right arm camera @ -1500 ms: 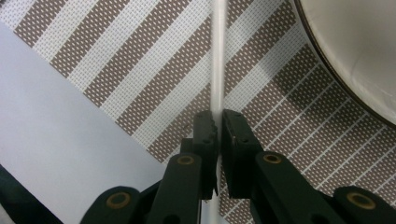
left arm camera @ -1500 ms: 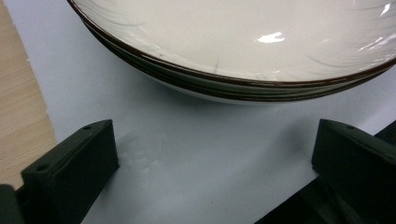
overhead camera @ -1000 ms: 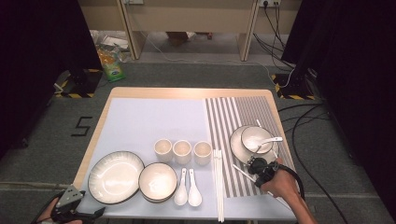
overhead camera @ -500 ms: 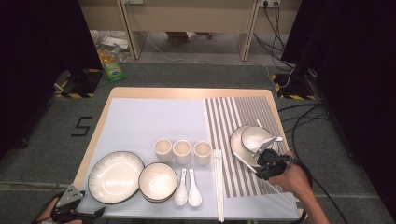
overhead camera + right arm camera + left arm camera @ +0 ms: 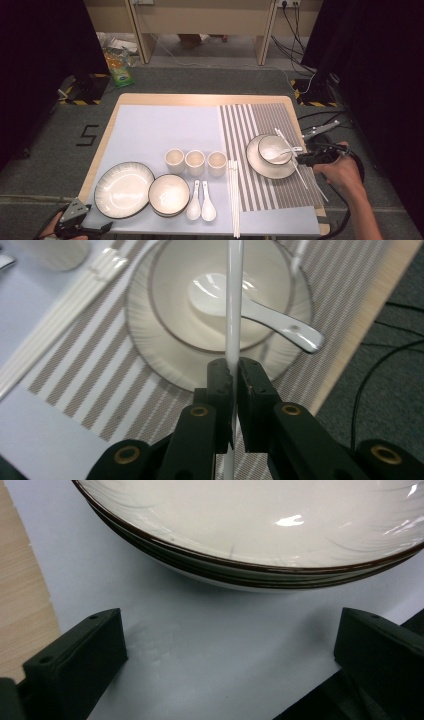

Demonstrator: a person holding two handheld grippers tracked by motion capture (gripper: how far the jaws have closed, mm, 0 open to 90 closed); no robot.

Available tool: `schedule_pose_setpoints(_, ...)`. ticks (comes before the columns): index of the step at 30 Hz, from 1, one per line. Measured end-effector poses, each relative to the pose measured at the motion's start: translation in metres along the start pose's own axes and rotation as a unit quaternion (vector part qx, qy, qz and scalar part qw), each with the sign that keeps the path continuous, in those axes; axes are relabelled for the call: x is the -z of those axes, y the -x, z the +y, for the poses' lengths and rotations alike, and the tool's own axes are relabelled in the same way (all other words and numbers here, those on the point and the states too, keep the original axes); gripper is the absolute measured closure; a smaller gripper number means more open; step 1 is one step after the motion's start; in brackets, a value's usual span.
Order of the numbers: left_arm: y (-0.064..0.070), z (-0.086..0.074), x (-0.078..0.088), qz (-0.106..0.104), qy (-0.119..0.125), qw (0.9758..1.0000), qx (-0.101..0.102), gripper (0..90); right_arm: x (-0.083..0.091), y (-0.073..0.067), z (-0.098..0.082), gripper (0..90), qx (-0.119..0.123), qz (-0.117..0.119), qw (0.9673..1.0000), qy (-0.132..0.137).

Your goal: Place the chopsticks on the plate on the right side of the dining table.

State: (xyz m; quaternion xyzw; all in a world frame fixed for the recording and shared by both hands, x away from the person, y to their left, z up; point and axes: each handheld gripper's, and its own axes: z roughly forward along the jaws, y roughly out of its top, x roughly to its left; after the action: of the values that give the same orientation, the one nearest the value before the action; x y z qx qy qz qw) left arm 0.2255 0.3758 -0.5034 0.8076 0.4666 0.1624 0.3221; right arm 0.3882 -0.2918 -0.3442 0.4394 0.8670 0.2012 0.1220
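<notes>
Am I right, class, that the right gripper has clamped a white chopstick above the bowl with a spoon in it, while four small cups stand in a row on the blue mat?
Not quite: three small cups stand in the row, not four, as the high view shows. The rest holds: the right gripper is shut on a white chopstick above the bowl with the spoon in it.

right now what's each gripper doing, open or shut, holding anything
Left gripper: open, empty, in front of the big plate.
Right gripper: shut on a white chopstick, above the bowl.
</notes>
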Motion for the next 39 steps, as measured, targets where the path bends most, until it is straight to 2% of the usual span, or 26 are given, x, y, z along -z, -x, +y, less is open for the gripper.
schedule_pose_setpoints(1, 0.000, 0.000, 0.000, -0.002, 0.001, 1.0000, 0.000, 0.0, 0.000, 0.012, -0.003, 84.5, -0.020, -0.004, 0.9998, 0.002)
schedule_pose_setpoints(7, 0.000, 0.000, 0.000, 0.000, 0.000, 1.0000, 0.001, 0.0, -0.007, 0.037, -0.011, 84.5, -0.064, -0.010, 0.9979, 0.000)
schedule_pose_setpoints(11, 0.000, 0.000, 0.000, 0.000, 0.001, 1.0000, 0.000, 0.0, -0.016, 0.045, -0.016, 84.5, -0.089, -0.007, 0.9960, 0.002)
schedule_pose_setpoints(16, 0.000, 0.000, 0.000, 0.000, 0.000, 1.0000, 0.000, 0.0, -0.025, 0.054, -0.019, 84.5, -0.104, -0.007, 0.9946, 0.003)
schedule_pose_setpoints(17, 0.000, 0.000, 0.000, -0.001, 0.000, 1.0000, 0.003, 0.0, -0.029, 0.057, -0.021, 84.5, -0.115, -0.006, 0.9934, -0.002)
schedule_pose_setpoints(19, 0.001, 0.000, 0.000, -0.001, 0.000, 1.0000, 0.004, 0.0, -0.033, 0.060, -0.022, 84.5, -0.122, -0.003, 0.9926, 0.002)
schedule_pose_setpoints(30, 0.001, 0.000, 0.000, 0.000, 0.001, 1.0000, 0.004, 0.0, -0.054, 0.062, -0.023, 84.5, -0.137, -0.001, 0.9905, -0.005)
schedule_pose_setpoints(34, 0.001, 0.001, 0.000, 0.001, -0.001, 1.0000, 0.003, 0.0, -0.057, 0.061, -0.021, 84.5, -0.130, 0.003, 0.9914, -0.004)
schedule_pose_setpoints(39, 0.001, 0.001, 0.000, 0.001, -0.001, 1.0000, 0.002, 0.0, -0.065, 0.058, -0.016, 84.5, -0.133, 0.009, 0.9911, -0.002)
